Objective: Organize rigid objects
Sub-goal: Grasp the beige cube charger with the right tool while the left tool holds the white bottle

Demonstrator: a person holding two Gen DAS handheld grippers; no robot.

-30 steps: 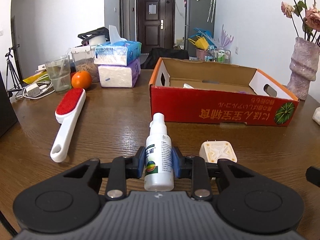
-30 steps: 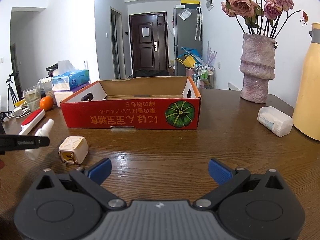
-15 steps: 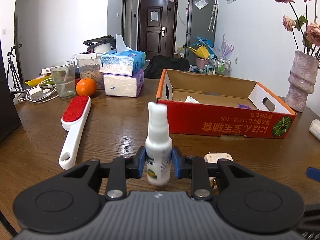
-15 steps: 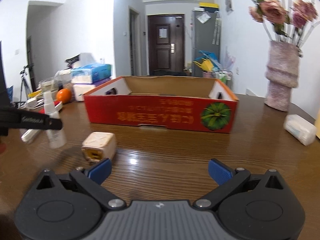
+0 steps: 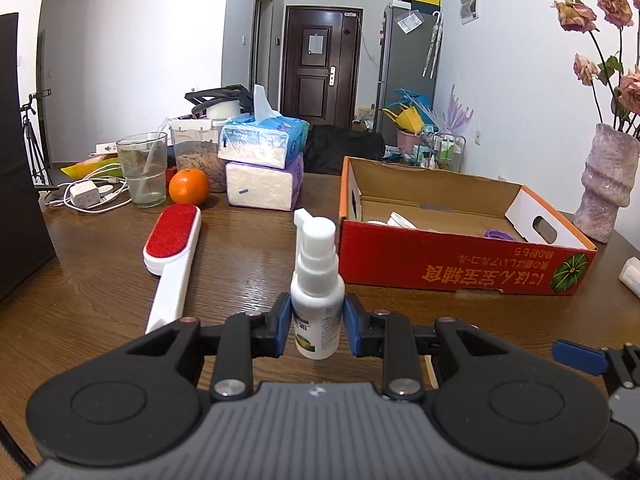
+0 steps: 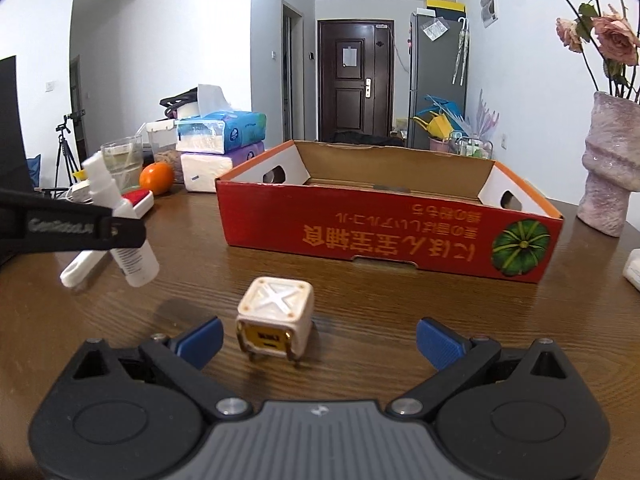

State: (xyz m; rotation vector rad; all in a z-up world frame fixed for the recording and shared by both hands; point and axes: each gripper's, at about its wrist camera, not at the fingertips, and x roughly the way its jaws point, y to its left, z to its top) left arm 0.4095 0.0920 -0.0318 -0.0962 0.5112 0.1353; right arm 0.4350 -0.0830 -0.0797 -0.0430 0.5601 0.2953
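Note:
My left gripper is shut on a white spray bottle and holds it upright above the table, left of the red cardboard box. The bottle also shows in the right wrist view, raised and tilted. My right gripper is open, low over the table, with a cream cube plug adapter between its fingers, nearer the left one. The box lies beyond it and holds a few small items.
A red-and-white lint brush lies left of the bottle. Behind it stand an orange, a glass, tissue packs and a charger with cables. A vase of flowers and a white packet sit on the right.
My left gripper has lifted the spray bottle off the table and raised it upright. My right gripper has moved left and forward until the plug adapter lies between its open fingers.

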